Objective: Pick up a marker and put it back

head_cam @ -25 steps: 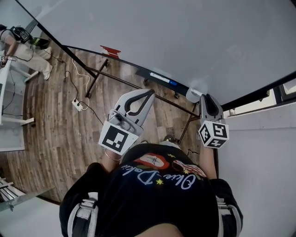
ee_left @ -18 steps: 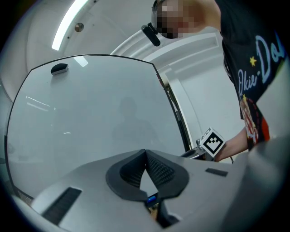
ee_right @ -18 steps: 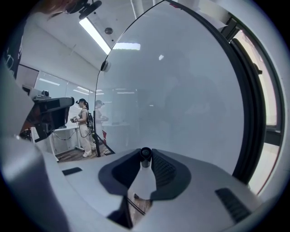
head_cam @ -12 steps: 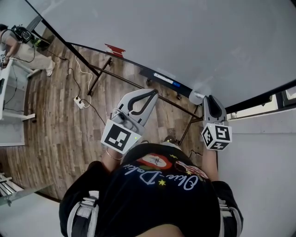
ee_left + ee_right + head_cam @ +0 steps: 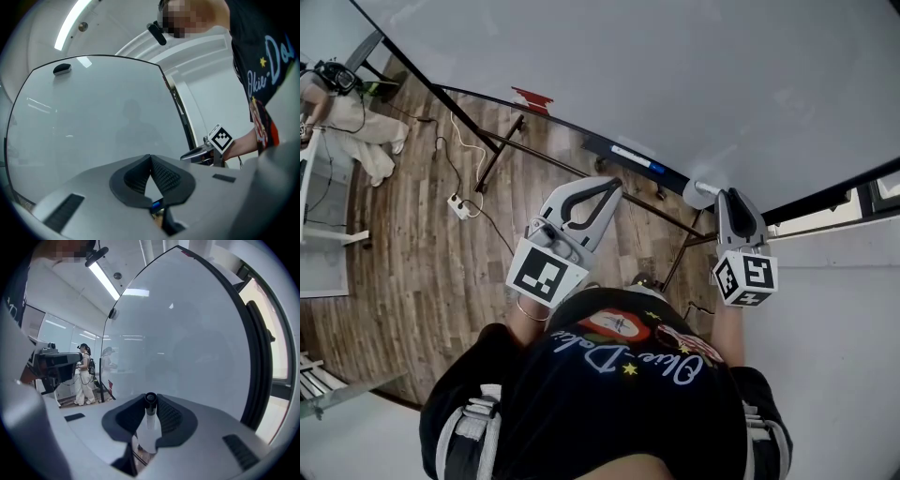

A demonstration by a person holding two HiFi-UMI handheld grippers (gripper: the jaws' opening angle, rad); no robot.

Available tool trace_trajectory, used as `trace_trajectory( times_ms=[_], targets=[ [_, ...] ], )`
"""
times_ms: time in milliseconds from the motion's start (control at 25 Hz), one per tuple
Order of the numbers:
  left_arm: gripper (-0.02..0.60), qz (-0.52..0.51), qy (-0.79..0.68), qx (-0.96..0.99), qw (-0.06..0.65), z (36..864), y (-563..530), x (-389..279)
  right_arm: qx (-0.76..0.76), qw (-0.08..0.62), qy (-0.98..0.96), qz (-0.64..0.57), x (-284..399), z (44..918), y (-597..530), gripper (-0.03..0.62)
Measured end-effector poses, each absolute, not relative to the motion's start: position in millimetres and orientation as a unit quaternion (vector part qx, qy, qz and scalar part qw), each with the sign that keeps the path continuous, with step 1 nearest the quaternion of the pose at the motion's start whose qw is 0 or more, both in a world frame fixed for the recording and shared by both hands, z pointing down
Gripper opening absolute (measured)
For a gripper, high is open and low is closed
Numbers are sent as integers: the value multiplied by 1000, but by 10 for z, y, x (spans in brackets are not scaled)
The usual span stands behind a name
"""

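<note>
At whiteboard (image 5: 675, 75), clamping marker (image 5: 149, 416) in right gripper (image 5: 151, 401), black end forward; holding left gripper (image 5: 150, 159) closed, empty, tips touching.

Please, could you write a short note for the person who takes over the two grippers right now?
Left gripper: jaws shut, empty.
Right gripper: jaws shut on the white marker with a black end, held before the big whiteboard.
Done: marker picked up.
To do: put it back, probably on the dark ledge under the board.
</note>
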State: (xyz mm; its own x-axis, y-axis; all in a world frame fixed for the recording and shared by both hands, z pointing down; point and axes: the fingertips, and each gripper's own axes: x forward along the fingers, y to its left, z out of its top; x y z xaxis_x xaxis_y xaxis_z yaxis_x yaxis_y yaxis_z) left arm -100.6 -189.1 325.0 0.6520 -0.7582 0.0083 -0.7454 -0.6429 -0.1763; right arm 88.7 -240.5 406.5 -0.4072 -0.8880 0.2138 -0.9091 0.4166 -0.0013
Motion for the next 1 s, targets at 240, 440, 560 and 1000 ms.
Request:
trace_trajectory(
  times_ms=[240,440,560,1000],
  targets=[
    [3,-32,413,-908,62,3281,-1891,-1015,543,77,-834,54,919,3915,-2339,72],
    [3,-24,412,-909,52,3279,-1903,-1029,548,79,-832,34,924,3774,-2276,72],
    [3,-25,405,-912,54,3292,-1906,-1003,551,74,-830,27,946,3678,-2234,72],
    [3,-36,378,-923,63,3337,-1891,-840,561,46,-827,4,1032,3372,-2043,72]
  ],
)
